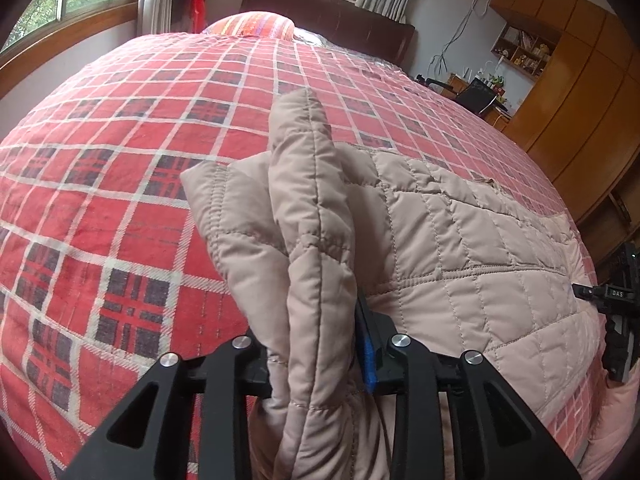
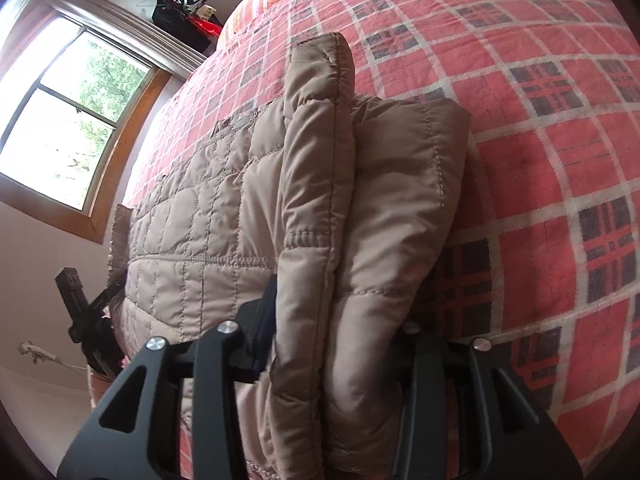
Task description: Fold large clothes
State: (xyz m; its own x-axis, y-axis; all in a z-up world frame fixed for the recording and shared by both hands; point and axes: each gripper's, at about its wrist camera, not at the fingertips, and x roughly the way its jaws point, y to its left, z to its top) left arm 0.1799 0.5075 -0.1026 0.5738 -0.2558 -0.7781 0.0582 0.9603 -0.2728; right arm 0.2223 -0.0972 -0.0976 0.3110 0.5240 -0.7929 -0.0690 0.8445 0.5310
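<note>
A beige quilted jacket (image 1: 460, 240) lies on the red plaid bedspread (image 1: 120, 160). My left gripper (image 1: 320, 360) is shut on a thick upright fold of its edge, which rises between the black fingers. In the right wrist view the same jacket (image 2: 200, 232) spreads to the left, and my right gripper (image 2: 332, 356) is shut on another bunched fold of it. The right gripper (image 1: 616, 300) shows at the far right edge of the left wrist view; the left gripper (image 2: 88, 320) shows at the lower left of the right wrist view.
A striped pillow (image 1: 256, 26) and dark headboard (image 1: 340, 20) sit at the bed's far end. Wooden wardrobes (image 1: 580, 100) and a cluttered desk (image 1: 480, 96) stand to the right. Windows (image 2: 68, 120) line the wall beside the bed.
</note>
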